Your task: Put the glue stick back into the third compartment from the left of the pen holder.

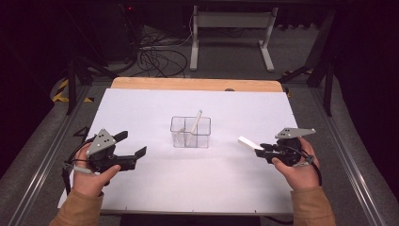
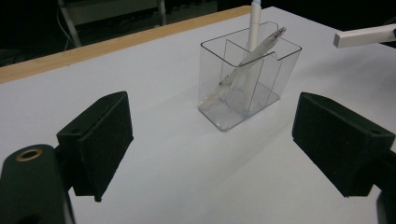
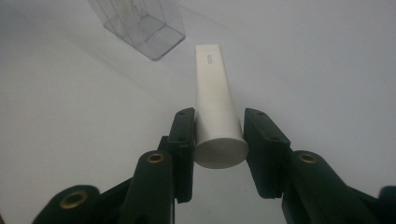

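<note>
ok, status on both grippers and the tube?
Right gripper shut on white tube, off the table. Left gripper open, empty. Clear holder ahead, path clear.

A lab or test workshop: a wooden bench [image 1: 195, 84] covered by a plain white sheet [image 1: 155, 183] stands on grey carpet between metal rails [image 1: 41, 165], with loose cables [image 1: 157, 59], a white desk frame [image 1: 231, 21] and yellow-black hazard tape [image 1: 60, 92] in the dark surround.
</note>
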The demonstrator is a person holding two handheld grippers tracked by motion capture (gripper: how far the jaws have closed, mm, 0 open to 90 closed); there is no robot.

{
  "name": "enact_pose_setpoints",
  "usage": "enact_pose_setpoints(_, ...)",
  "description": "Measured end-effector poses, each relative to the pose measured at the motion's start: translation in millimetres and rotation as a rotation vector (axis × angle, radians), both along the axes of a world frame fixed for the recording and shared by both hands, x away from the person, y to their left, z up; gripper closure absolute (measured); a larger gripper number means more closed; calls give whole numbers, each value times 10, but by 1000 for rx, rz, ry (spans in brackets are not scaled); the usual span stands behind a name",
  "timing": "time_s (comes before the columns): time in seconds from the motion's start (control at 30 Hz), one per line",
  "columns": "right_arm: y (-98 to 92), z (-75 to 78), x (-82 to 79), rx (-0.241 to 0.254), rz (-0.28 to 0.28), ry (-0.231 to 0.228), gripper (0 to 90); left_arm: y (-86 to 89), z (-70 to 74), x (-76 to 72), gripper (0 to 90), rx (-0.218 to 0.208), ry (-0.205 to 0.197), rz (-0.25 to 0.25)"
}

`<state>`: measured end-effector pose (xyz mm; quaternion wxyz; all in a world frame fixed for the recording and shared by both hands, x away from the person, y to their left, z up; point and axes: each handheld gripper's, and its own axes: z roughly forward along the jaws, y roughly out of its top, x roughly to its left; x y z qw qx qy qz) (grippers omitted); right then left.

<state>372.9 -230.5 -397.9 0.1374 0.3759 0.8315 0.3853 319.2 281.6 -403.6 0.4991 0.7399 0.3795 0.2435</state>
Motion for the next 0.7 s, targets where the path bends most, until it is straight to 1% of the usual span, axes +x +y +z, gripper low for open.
enact_pose_setpoints(0.13, 36, 147, -3, -35, 4, 4, 660, 19, 9, -17, 131, -9, -3, -1)
enact_pose_setpoints(0.27, 86, 277, 2, -46, 20, 15, 660, 38, 13, -16, 129, -8, -7, -5)
enact_pose_setpoints(0.3, 97, 302, 4, -53, 22, 18, 660, 39, 13, -19, 127, -13, -3, -5)
enact_pose_setpoints(0.43, 143, 376, 22, -63, 34, 32, 660, 53, 21, -24, 125, -21, -2, -11)
enact_pose_setpoints(0.6, 205, 454, 29, -69, 48, 40, 660, 65, 26, -33, 124, -31, -4, -10)
enact_pose_setpoints(0.7, 227, 489, 37, -74, 53, 37, 659, 72, 28, -36, 123, -32, -5, -15)
